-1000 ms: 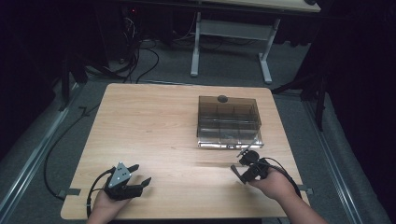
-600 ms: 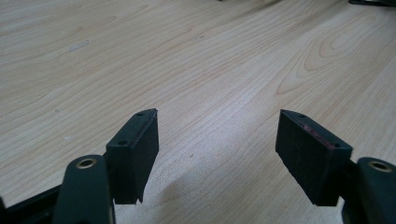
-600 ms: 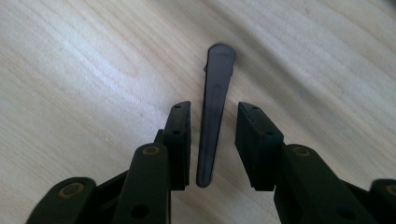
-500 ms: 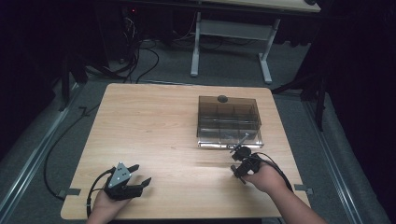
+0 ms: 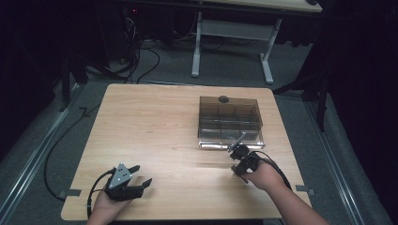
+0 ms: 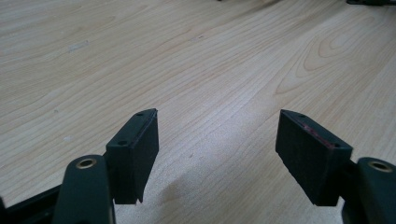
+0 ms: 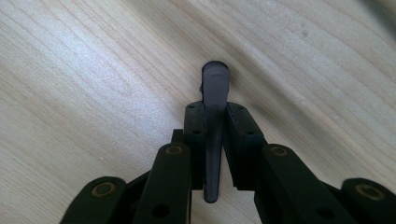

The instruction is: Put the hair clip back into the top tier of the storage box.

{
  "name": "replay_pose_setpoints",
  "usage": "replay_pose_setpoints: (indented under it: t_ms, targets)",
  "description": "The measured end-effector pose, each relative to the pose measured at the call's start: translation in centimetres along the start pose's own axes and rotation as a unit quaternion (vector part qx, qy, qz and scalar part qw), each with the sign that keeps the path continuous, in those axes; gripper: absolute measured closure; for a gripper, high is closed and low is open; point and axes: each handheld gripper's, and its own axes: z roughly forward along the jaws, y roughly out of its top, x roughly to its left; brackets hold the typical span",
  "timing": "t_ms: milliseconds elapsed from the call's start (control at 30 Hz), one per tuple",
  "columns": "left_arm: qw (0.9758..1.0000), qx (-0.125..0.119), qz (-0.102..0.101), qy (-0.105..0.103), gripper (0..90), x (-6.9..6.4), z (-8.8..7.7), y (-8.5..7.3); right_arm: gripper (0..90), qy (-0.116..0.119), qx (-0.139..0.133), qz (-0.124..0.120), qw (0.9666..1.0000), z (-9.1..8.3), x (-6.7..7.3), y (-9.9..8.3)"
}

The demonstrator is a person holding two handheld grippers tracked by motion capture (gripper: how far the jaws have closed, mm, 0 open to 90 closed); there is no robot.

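A smoky see-through compartment box point(image 5: 206, 117) with a dark knob point(image 5: 223, 99) stands right of the table's middle. Just in front of its near edge, my right gripper point(image 5: 238, 155) is shut on a slim grey plastic piece point(image 5: 240, 139) that sticks out towards the box. In the right gripper view the grey piece point(image 7: 215, 84) stands edge-on between the jaws of my right gripper point(image 7: 215, 112), its rounded tip past them, over bare wood. My left gripper point(image 5: 142, 175) rests at the front left. It stands open point(image 6: 217, 135) with nothing between its jaws.
The wooden table point(image 5: 155, 126) has bare room left of the box. Cables point(image 5: 56, 145) trail over the grey floor at the left. A white-legged desk frame point(image 5: 234, 42) stands behind the table.
My right gripper has shifted a little to the left with the grey piece, staying close to the box's front edge. The left gripper has not moved.
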Motion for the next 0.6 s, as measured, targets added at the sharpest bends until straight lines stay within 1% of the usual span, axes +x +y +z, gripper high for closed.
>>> replay_pose_setpoints:
  t_ms: [100,267,300,433,467,567,600]
  targets:
    - [1.0,0.001,0.001,0.0,30.7,0.0,0.0,0.0,79.7,0.004,0.0,-0.004,1.0,-0.2,-0.1,0.1]
    - [1.0,0.0,0.001,0.0,30.7,0.0,0.0,0.0,79.8,0.006,-0.002,-0.002,1.0,-0.9,0.0,0.1]
    - [1.0,0.0,0.001,0.0,30.7,0.0,0.0,0.0,79.7,0.007,-0.001,-0.005,1.0,-1.1,0.0,0.1]
    - [1.0,0.0,0.0,0.001,30.7,0.0,0.0,0.0,79.7,0.008,-0.001,-0.003,1.0,-1.7,0.0,0.1]
    - [1.0,0.0,0.0,0.001,30.7,0.0,0.0,0.0,79.7,0.011,-0.003,-0.007,0.9999,-2.1,-0.1,0.0]
    - [1.0,0.0,0.0,0.001,30.7,0.0,0.0,0.0,79.7,0.009,-0.003,-0.006,0.9999,-2.5,-0.1,-0.1]
    - [1.0,0.0,0.001,0.001,30.7,0.0,0.0,0.0,79.7,0.01,-0.002,-0.006,0.9999,-2.9,-0.2,-0.1]
